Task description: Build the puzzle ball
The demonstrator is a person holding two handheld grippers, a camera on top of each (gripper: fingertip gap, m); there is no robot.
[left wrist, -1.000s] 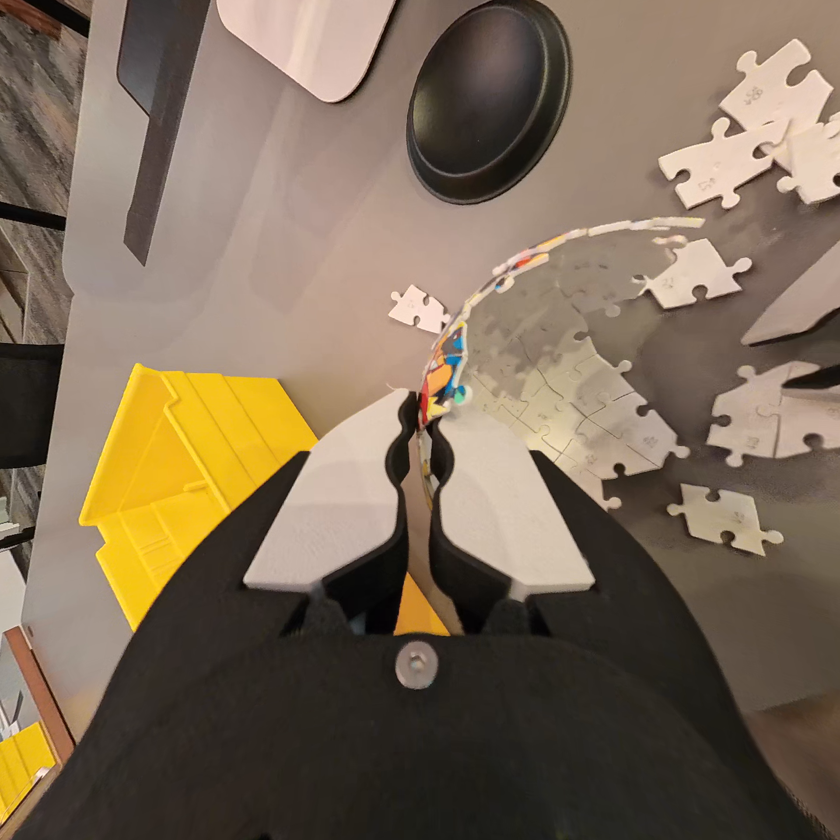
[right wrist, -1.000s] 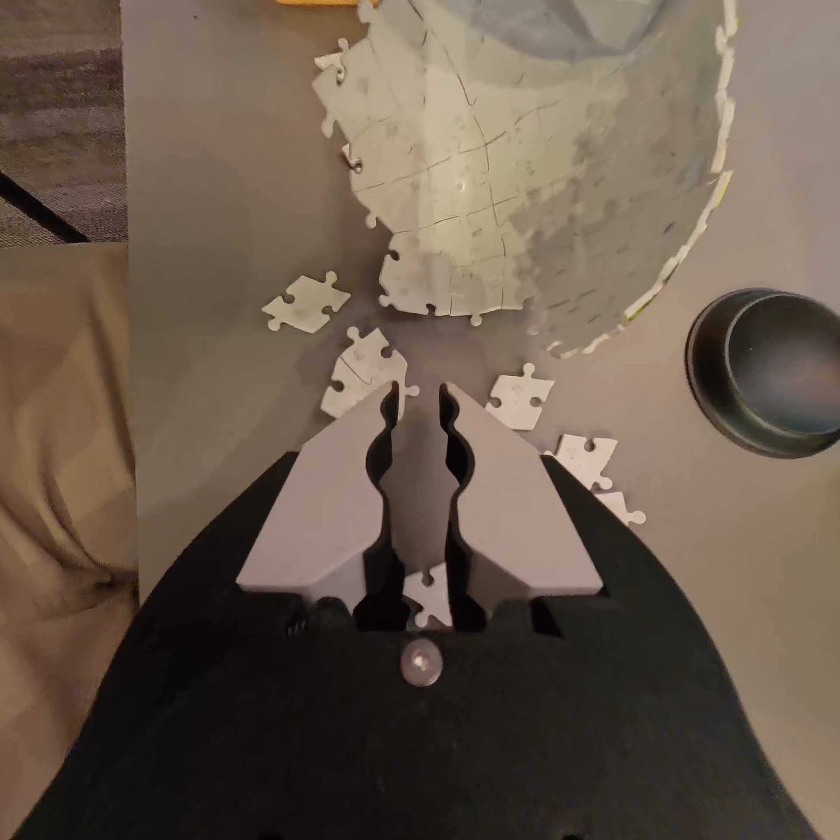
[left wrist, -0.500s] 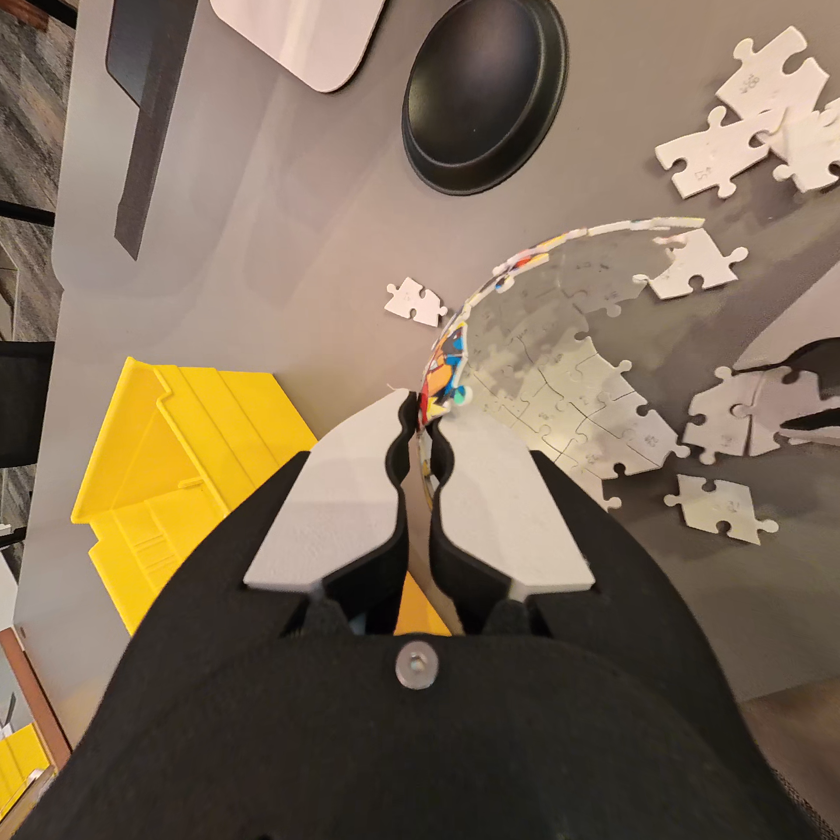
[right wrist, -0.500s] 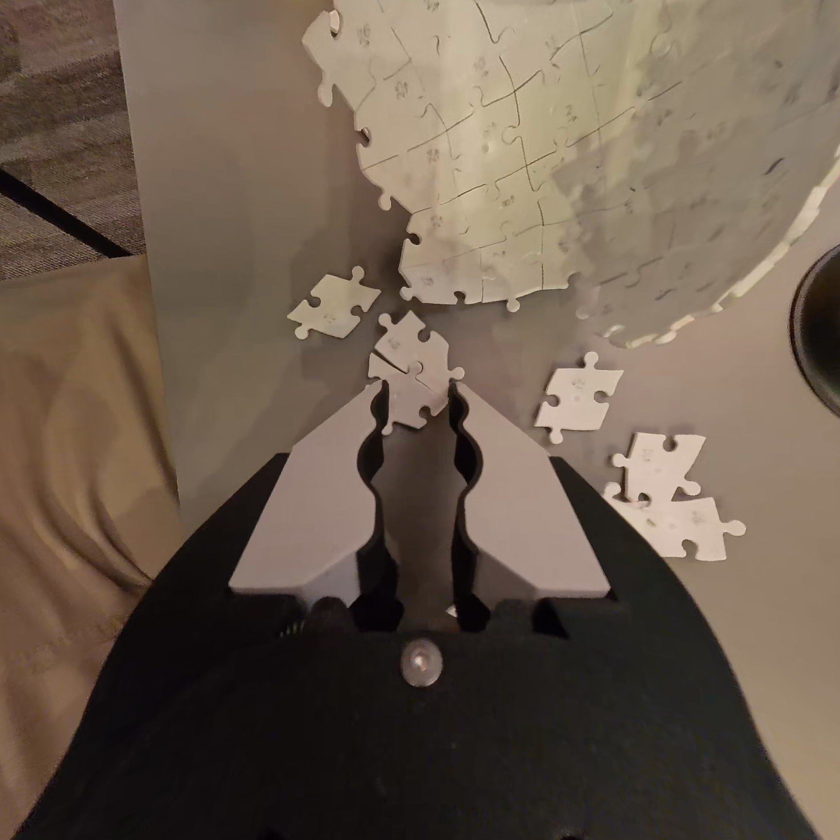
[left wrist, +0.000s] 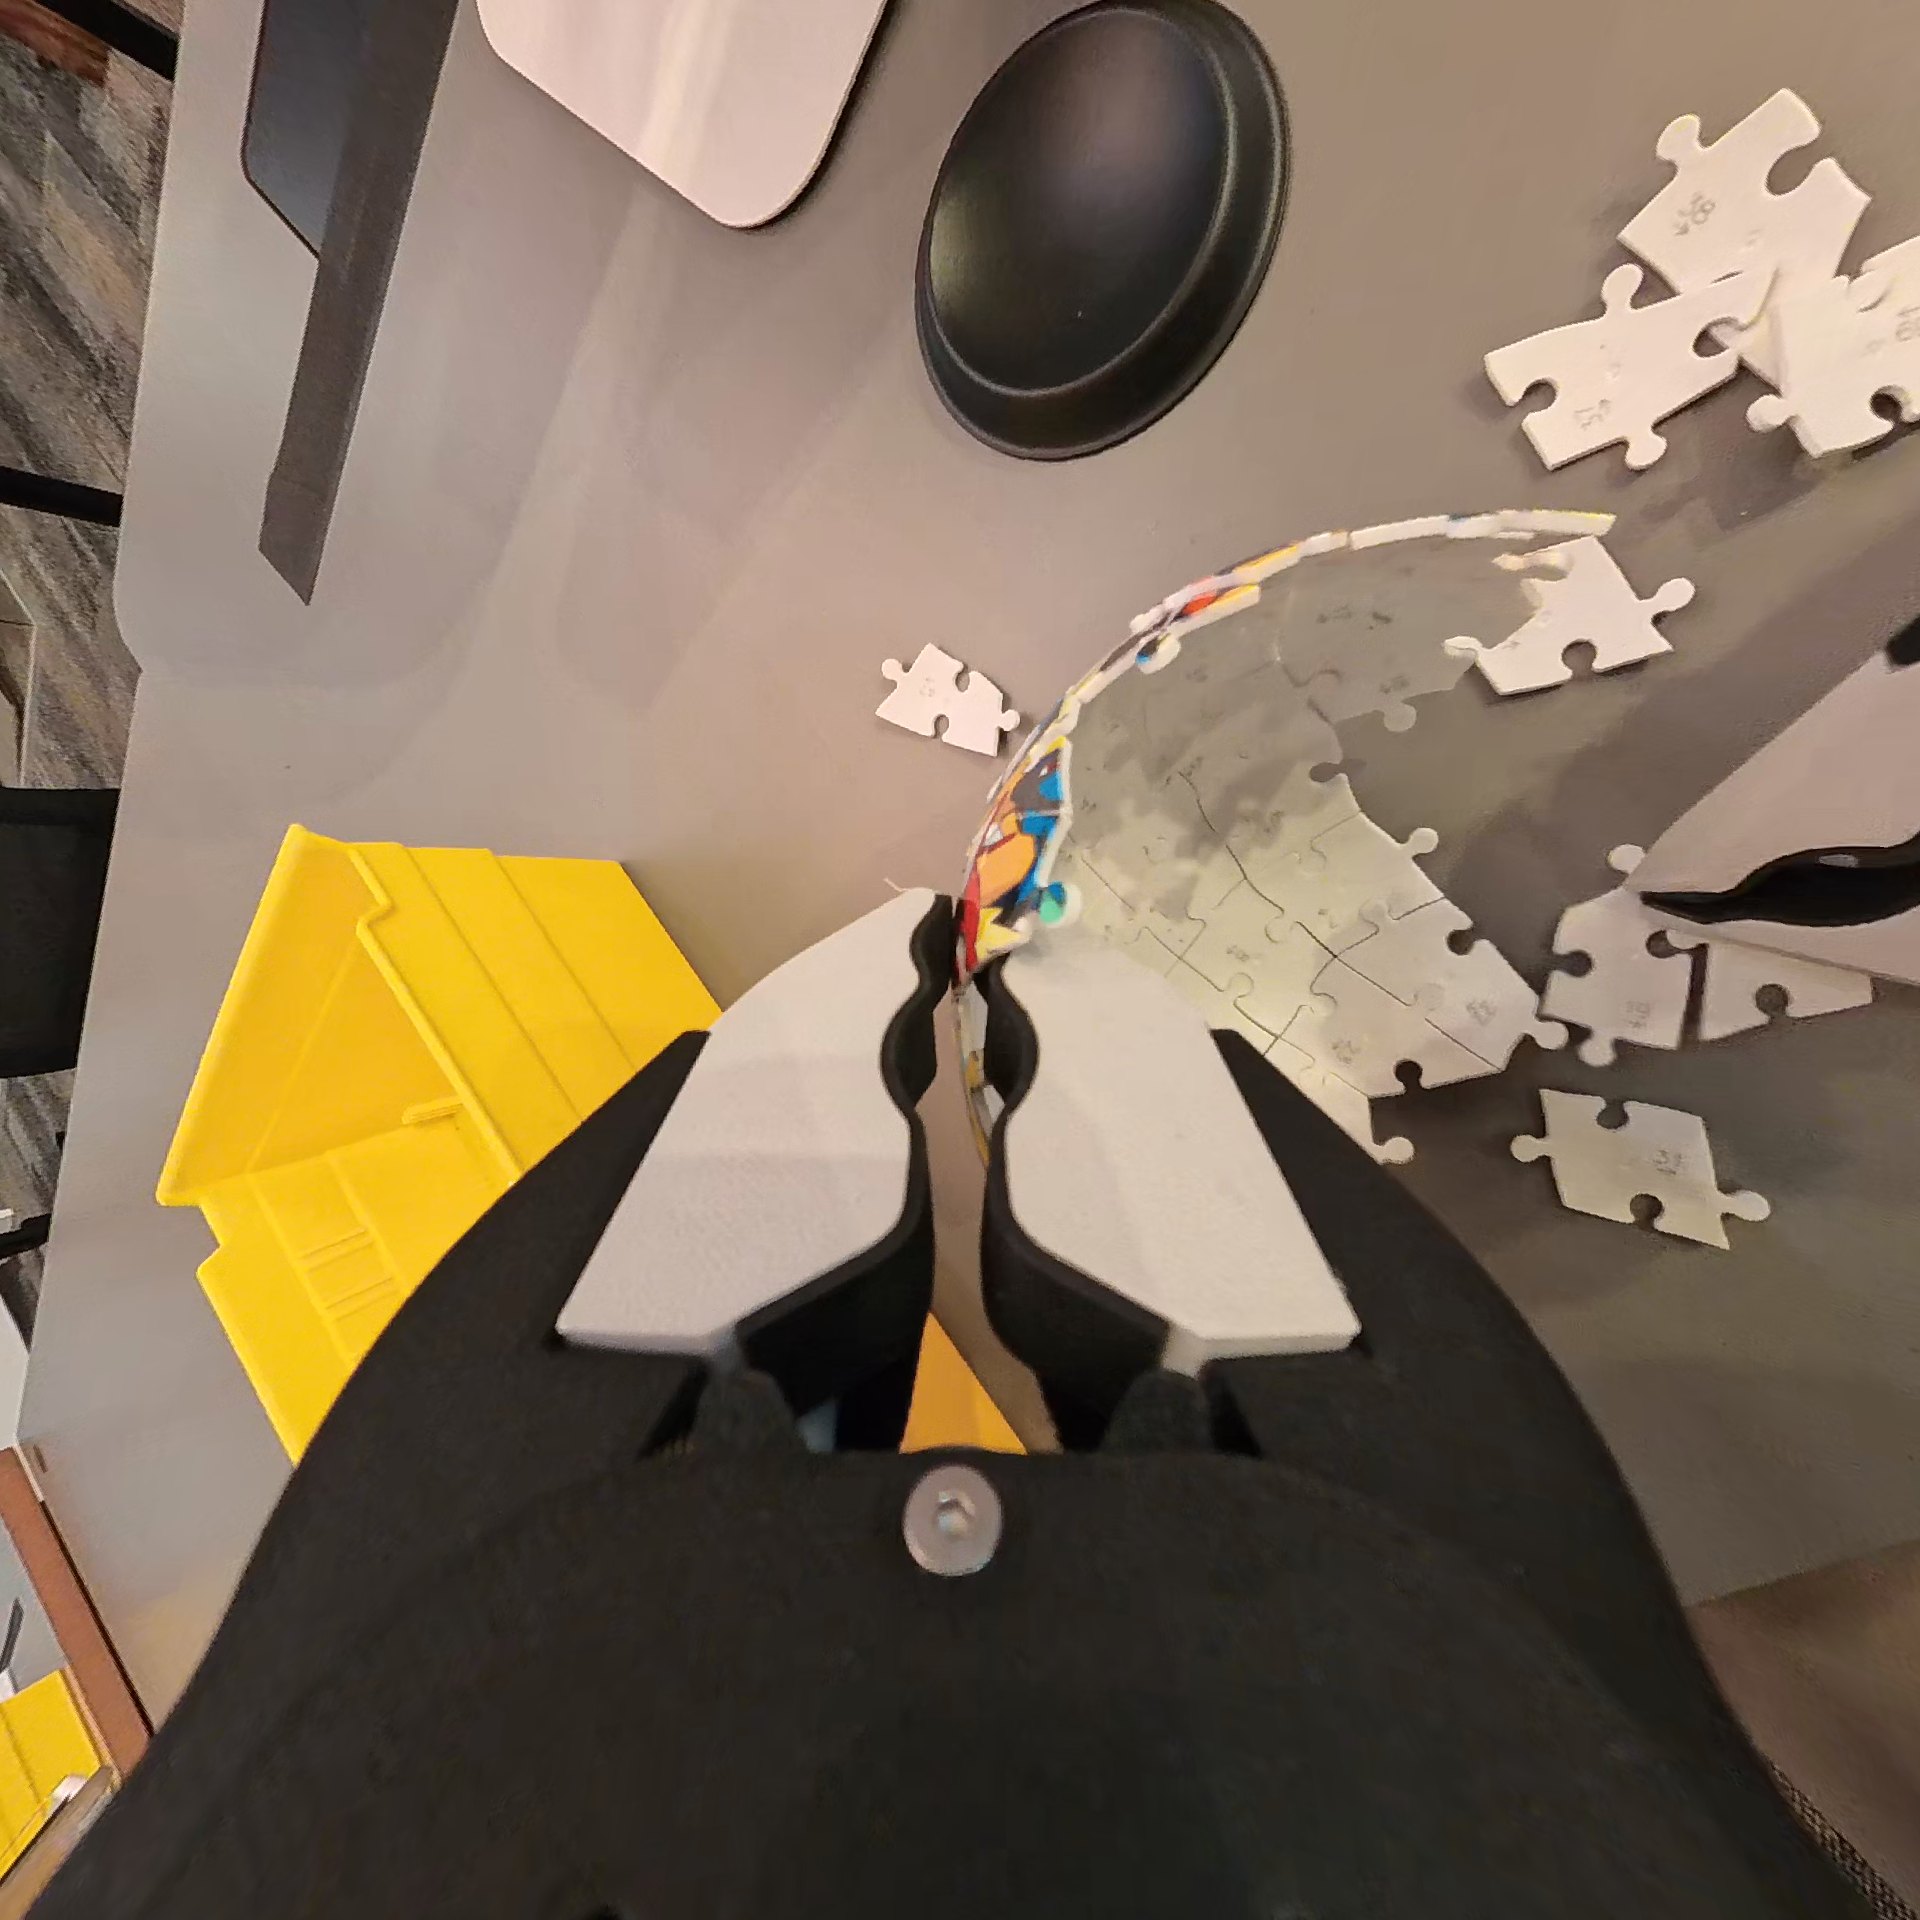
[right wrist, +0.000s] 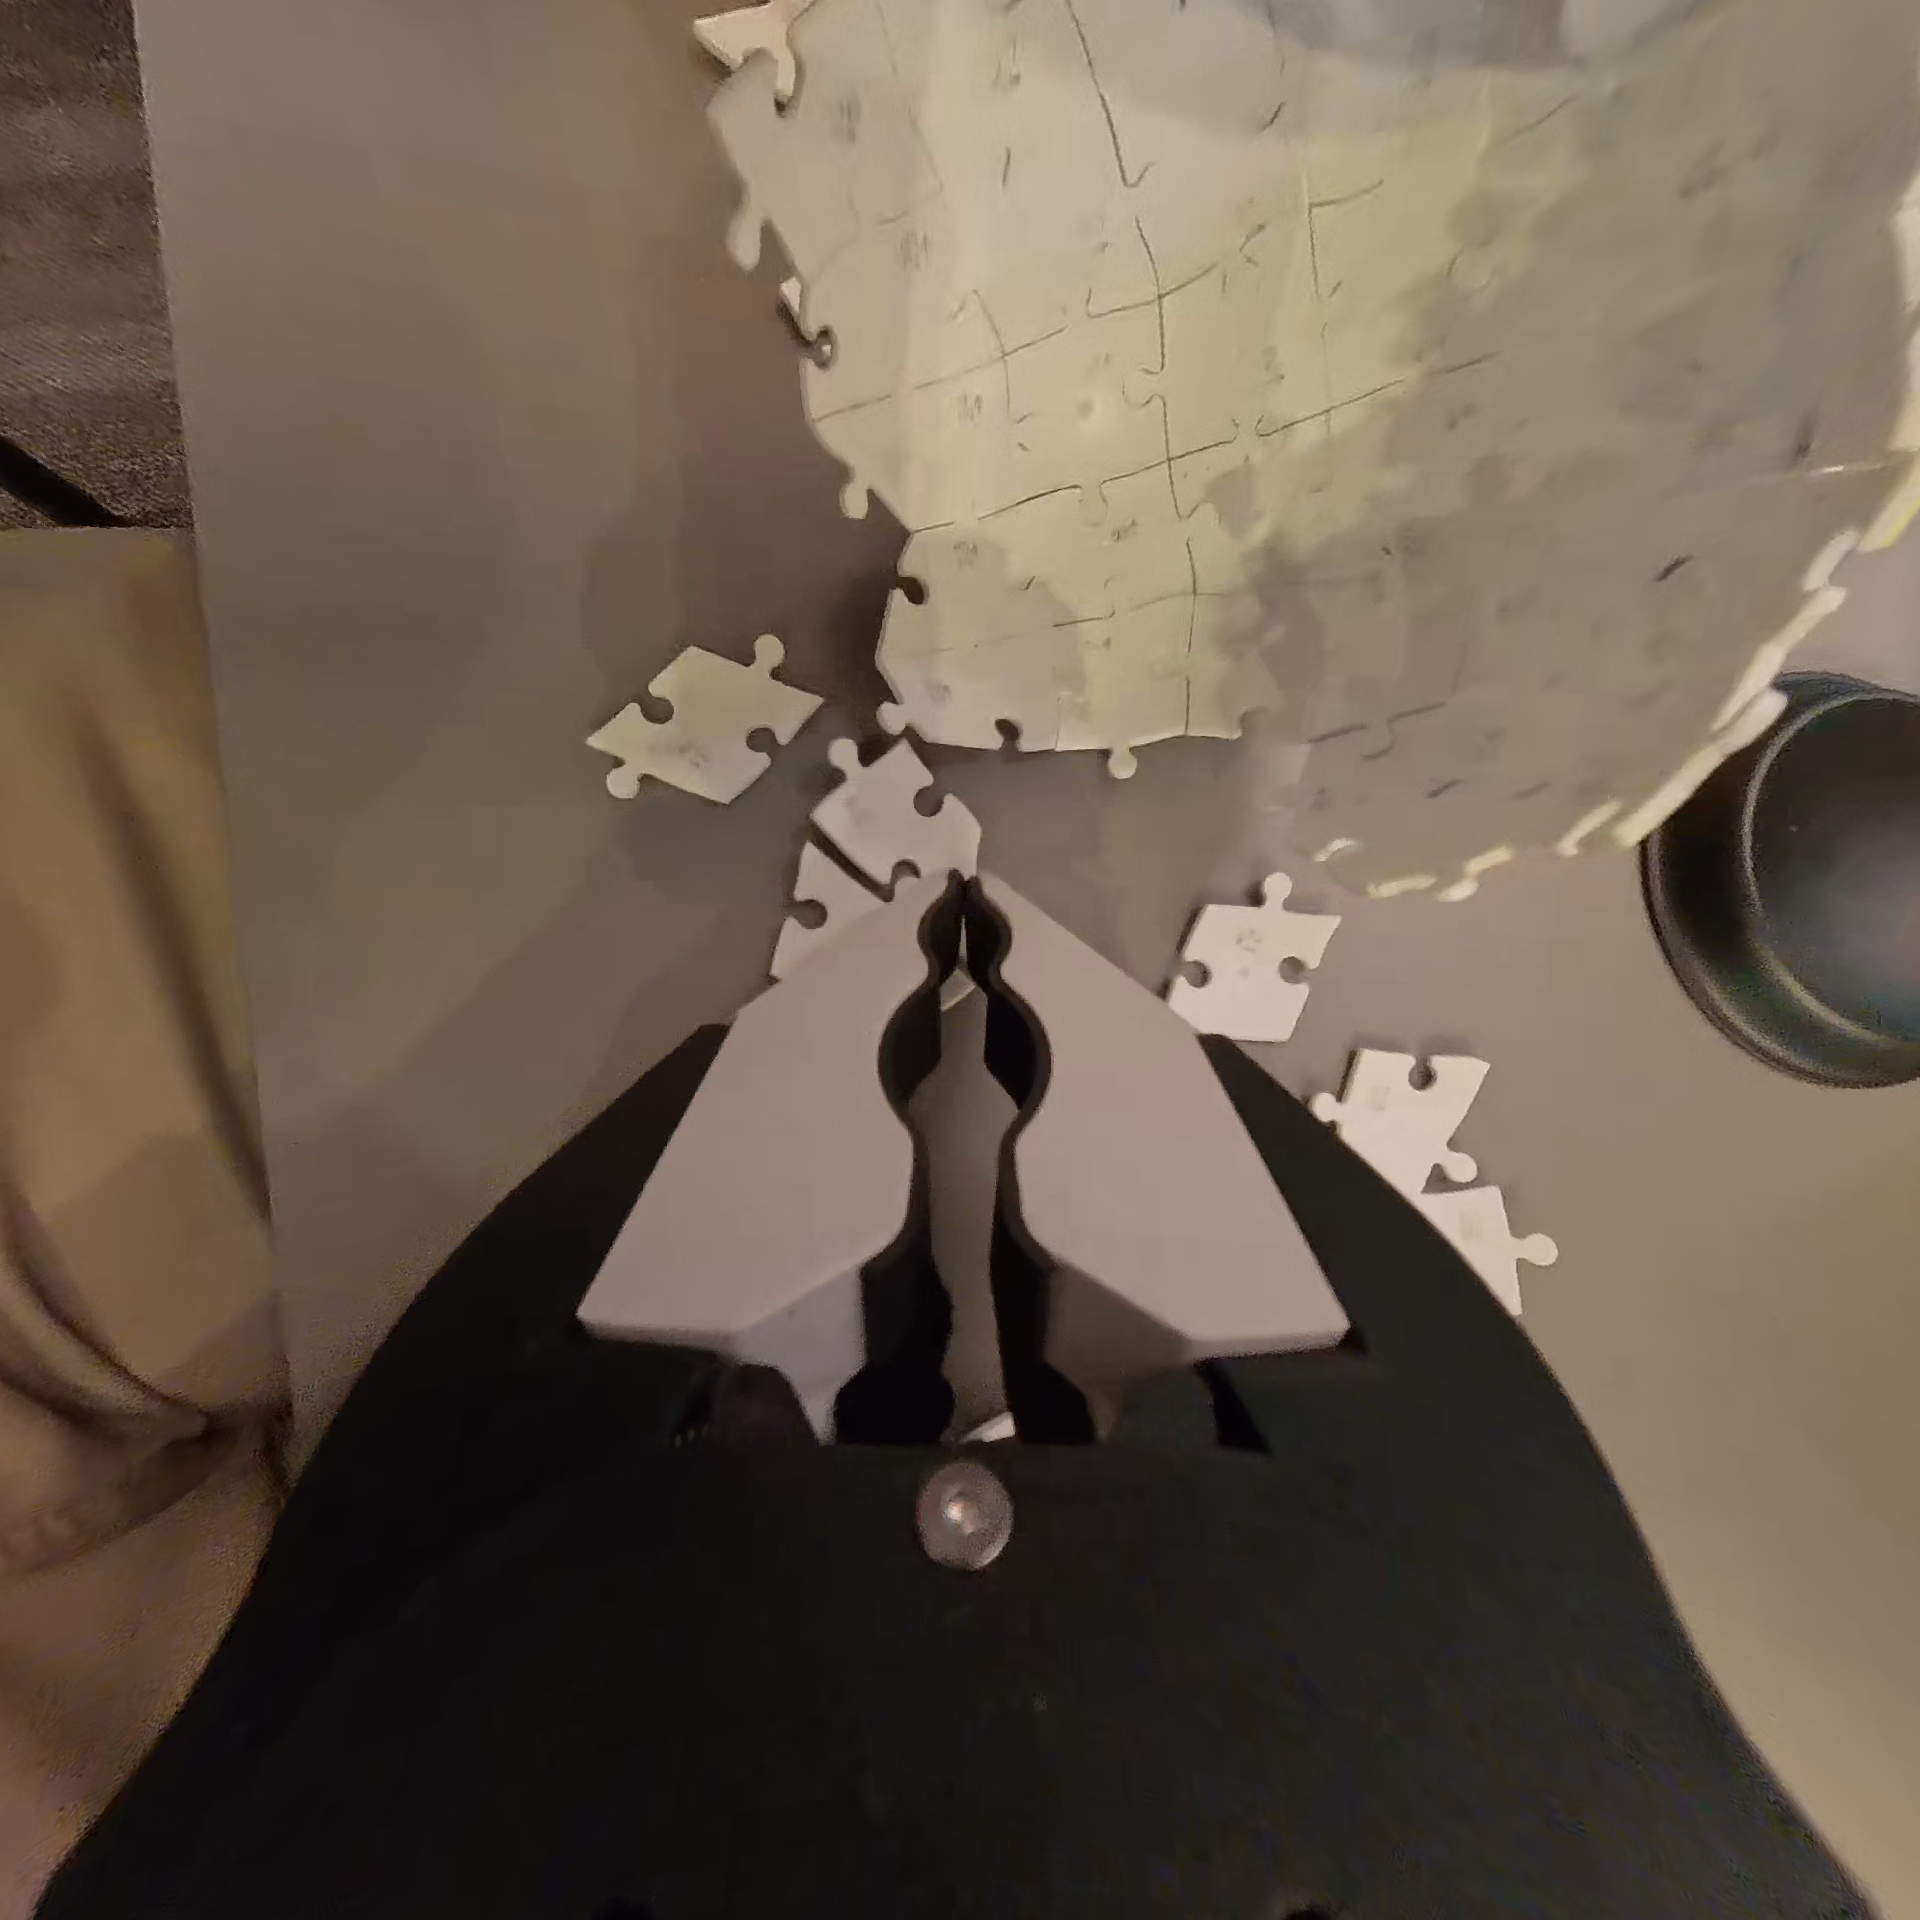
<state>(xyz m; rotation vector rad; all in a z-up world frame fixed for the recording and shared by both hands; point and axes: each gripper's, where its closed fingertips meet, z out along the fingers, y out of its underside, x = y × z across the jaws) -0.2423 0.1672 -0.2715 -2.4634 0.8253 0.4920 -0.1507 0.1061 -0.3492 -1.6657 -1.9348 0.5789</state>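
We are holding the half-built ball (left wrist: 1278,883) by its rim with the left gripper (left wrist: 971,940), whose jaws are pinching the coloured edge of the shell. In the left wrist view the shell is lying just past the fingertips, toward 1 o'clock, its pale inner face turned up.

We are working the pick-up step. The right gripper (right wrist: 964,894) is closing its jaws to a bare slit on the edge of a joined pair (right wrist: 883,842) of loose pieces, just below the shell's lower edge, at 12 o'clock from the tips. Whether the pair is firmly caught, we cannot tell.

Next, we judge, the pair is wanting a lift and a turn so that its tabs are lining up with the notched open edge, then a gentle press while the left grip is steadying the shell.

The pieces are thin, curved, matte white on the back, with round tabs and sockets; single pieces (right wrist: 707,732) are lying at 10 and 2 o'clock of the right tips. A glossy black dome (left wrist: 1101,223) is sitting at 12 o'clock in the left view, a ribbed yellow bin (left wrist: 416,1039) at 9 o'clock, on a smooth grey table (left wrist: 644,520).
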